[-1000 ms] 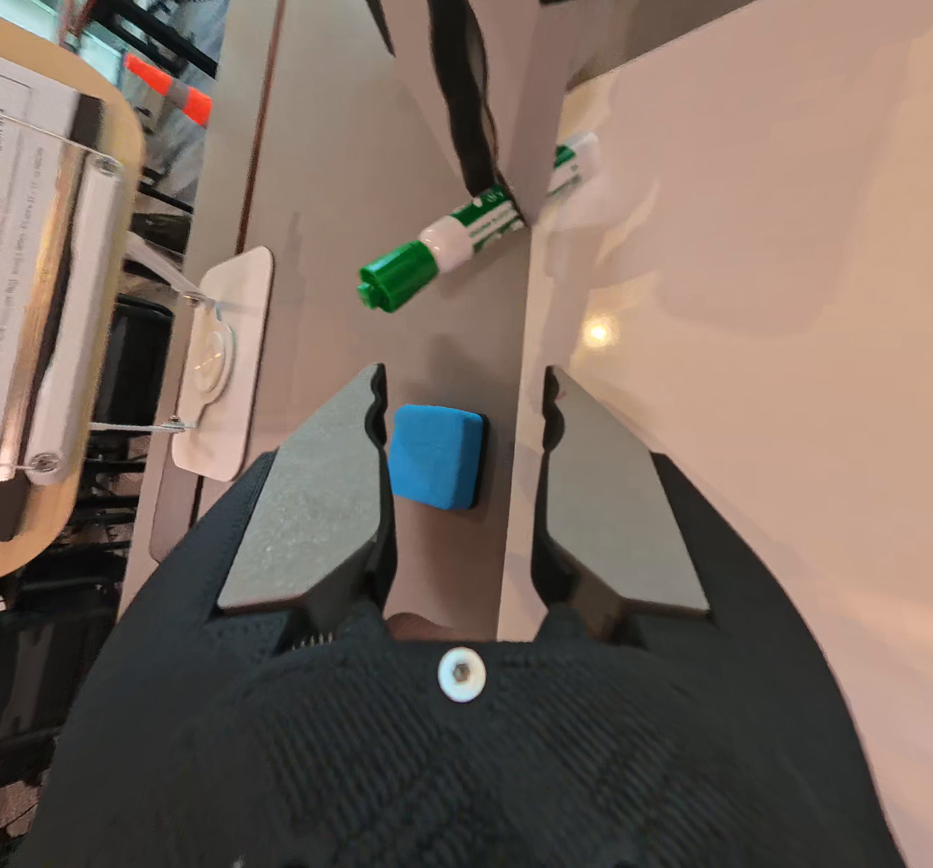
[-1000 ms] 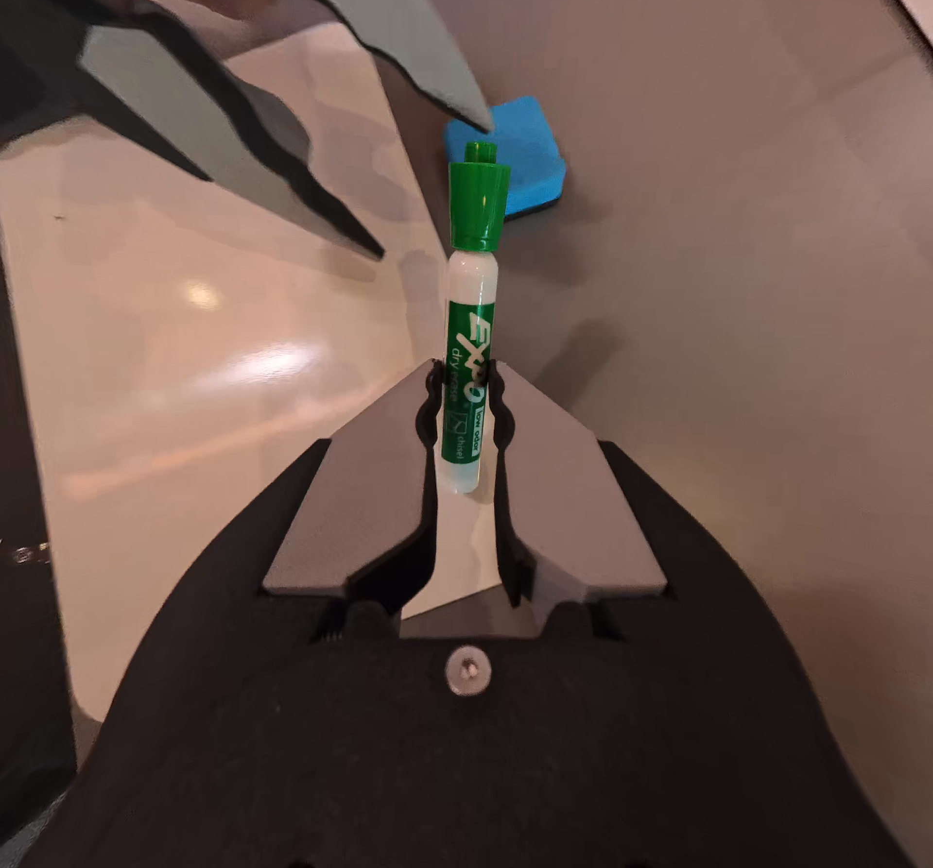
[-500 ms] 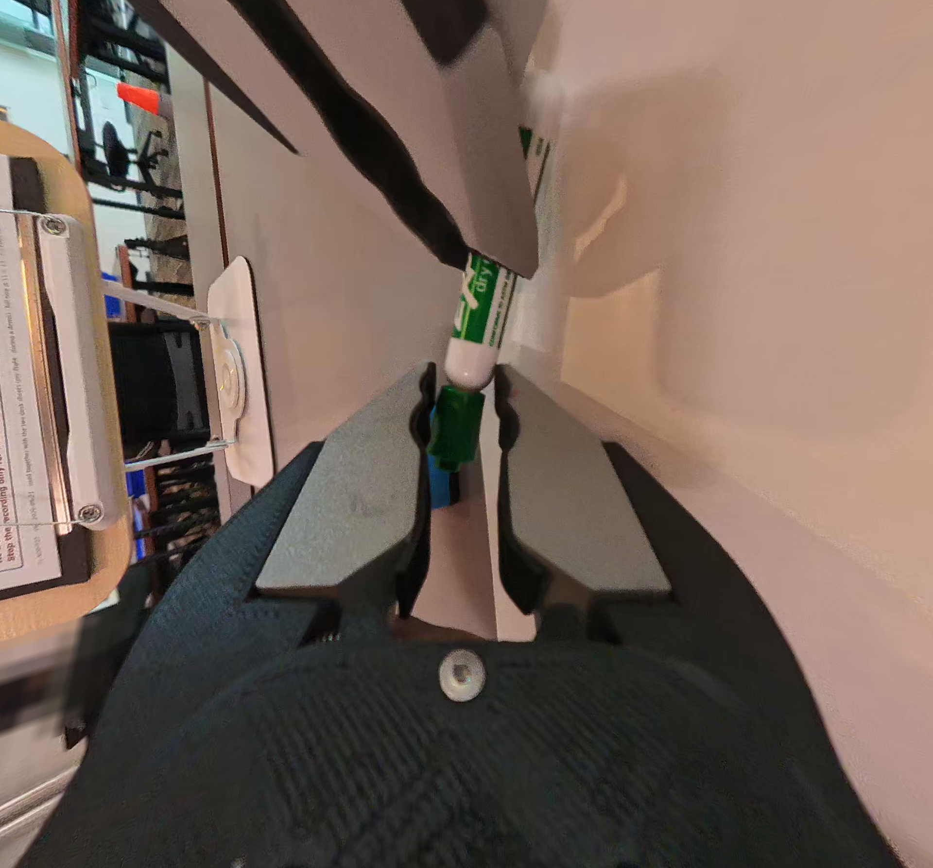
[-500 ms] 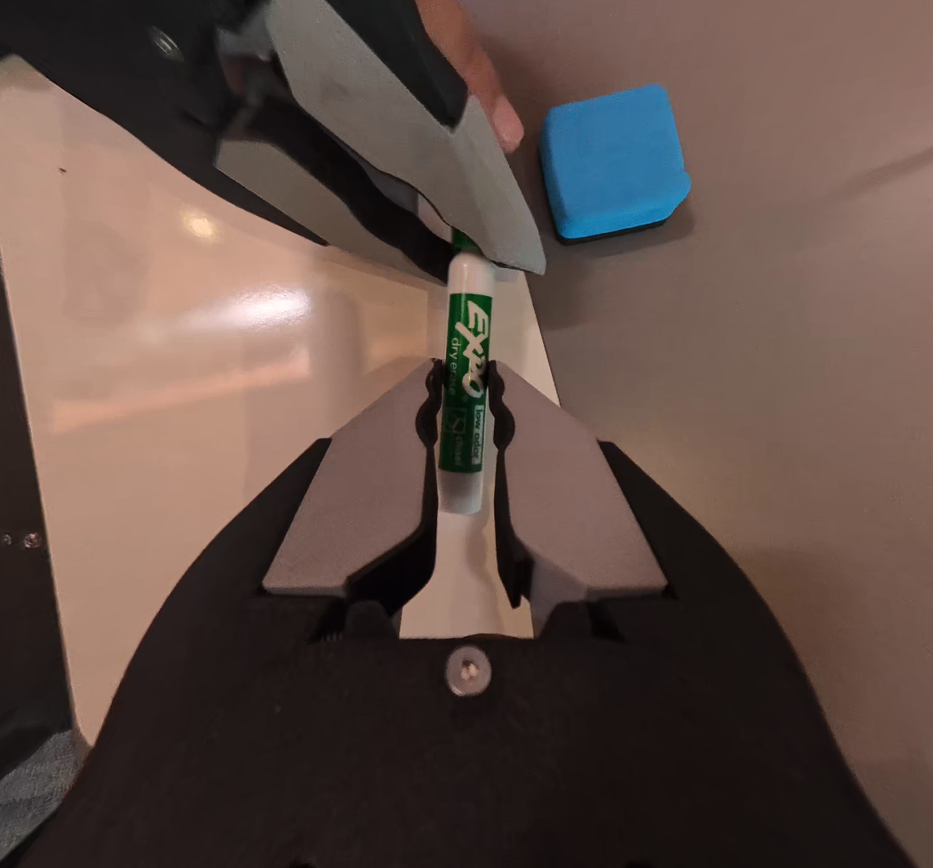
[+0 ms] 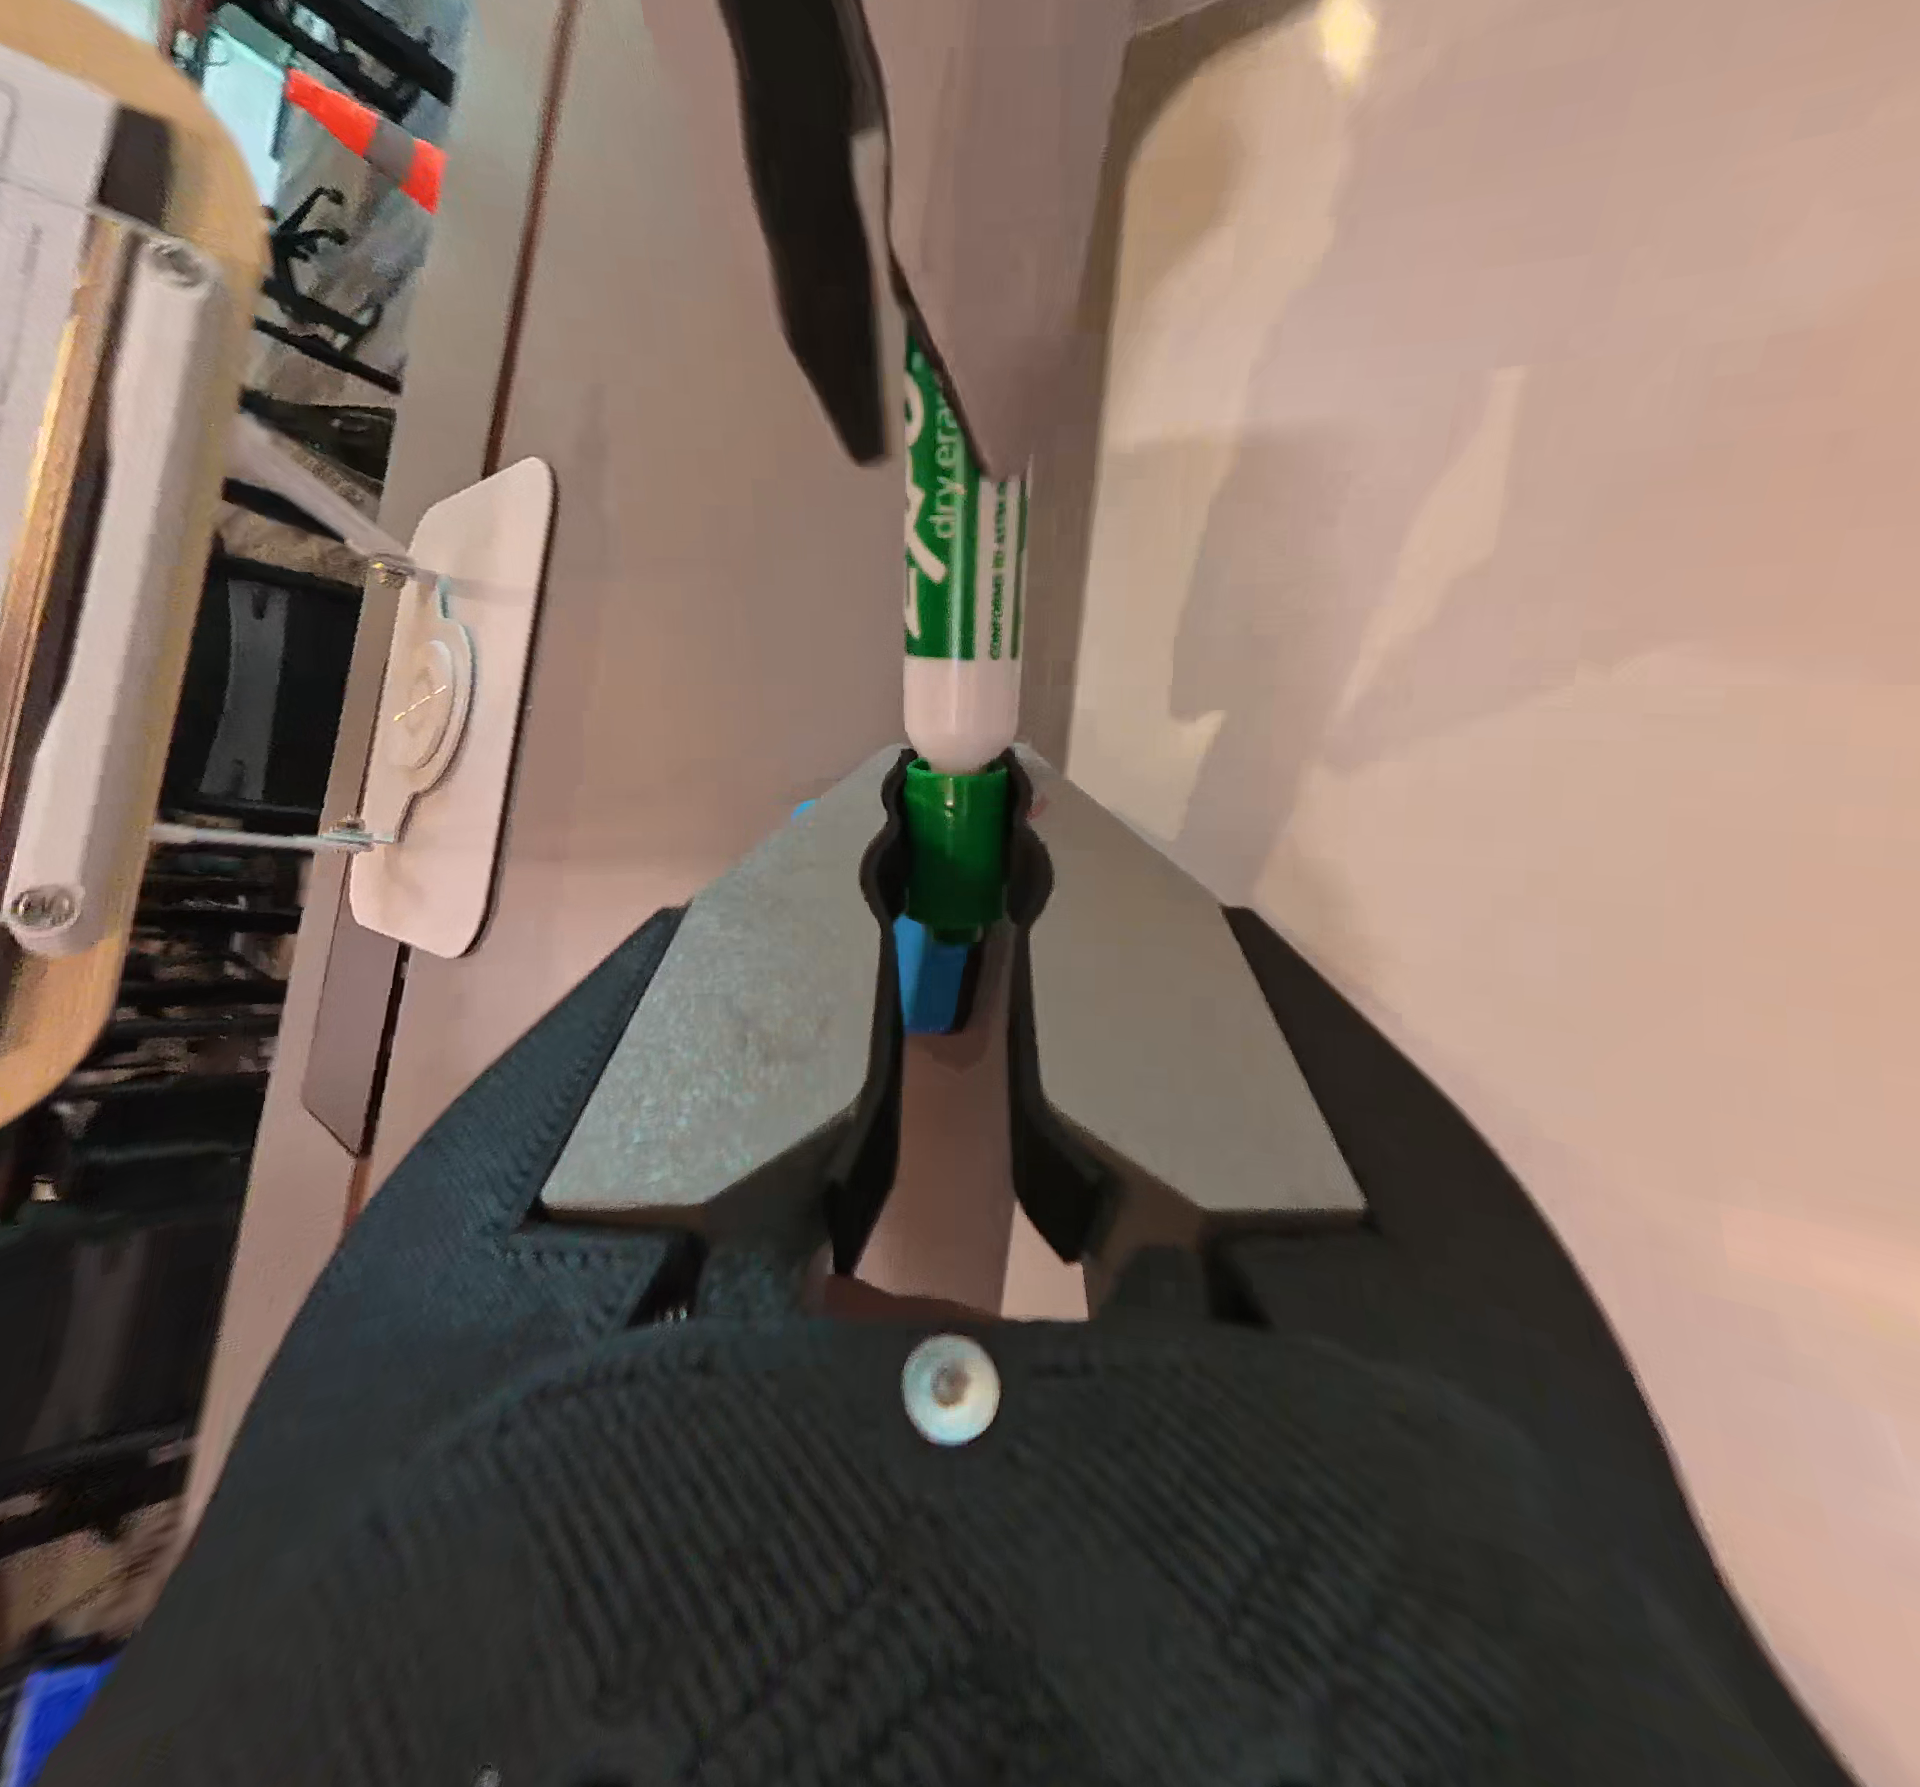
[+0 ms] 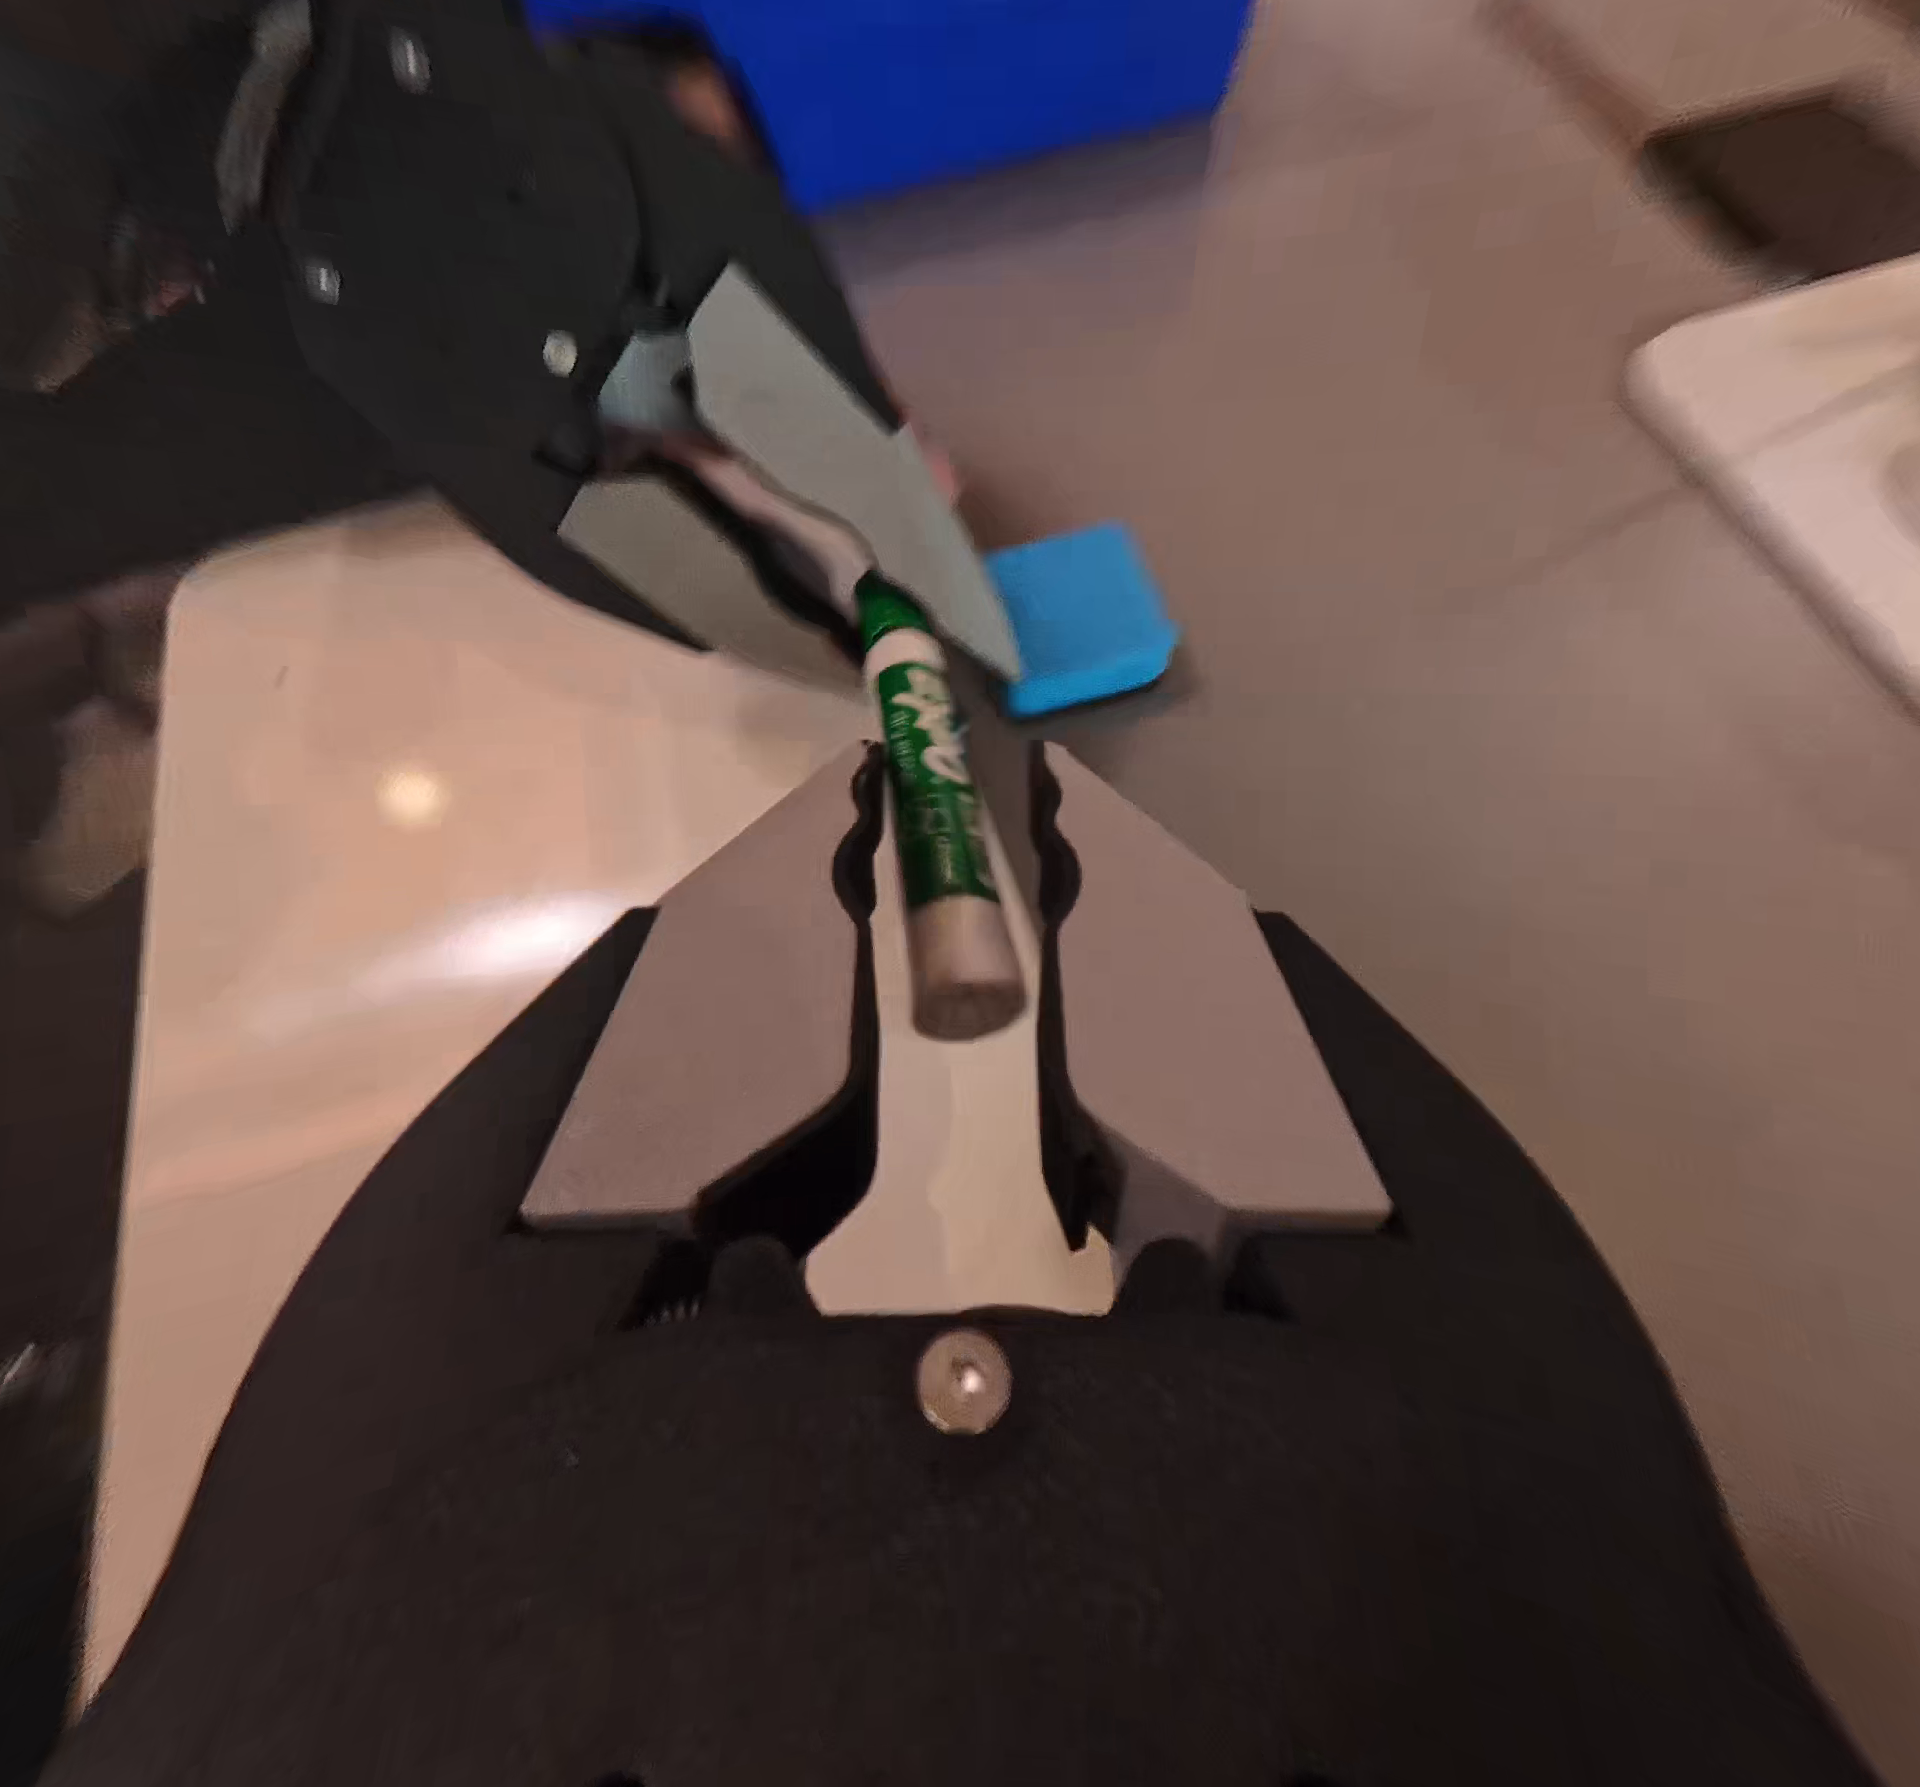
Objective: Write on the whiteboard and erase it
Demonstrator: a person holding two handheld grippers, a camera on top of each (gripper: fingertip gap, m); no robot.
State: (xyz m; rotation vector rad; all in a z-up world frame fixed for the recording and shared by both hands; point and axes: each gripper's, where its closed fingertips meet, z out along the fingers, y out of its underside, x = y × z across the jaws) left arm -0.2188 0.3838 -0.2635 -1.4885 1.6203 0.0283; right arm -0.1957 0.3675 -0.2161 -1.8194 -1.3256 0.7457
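A short dry-erase marker (image 5: 961,584), white barrel with green printed label and green cap (image 5: 954,844), above the edge of the glossy whiteboard (image 6: 343,864), near the blue eraser (image 6: 1091,615); left tongs (image 5: 954,849) clamped on the cap, right tongs (image 6: 951,833) apart, barrel leaning between, against the left pad only.

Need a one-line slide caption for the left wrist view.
Left gripper clamps the green cap of the marker beside the whiteboard.
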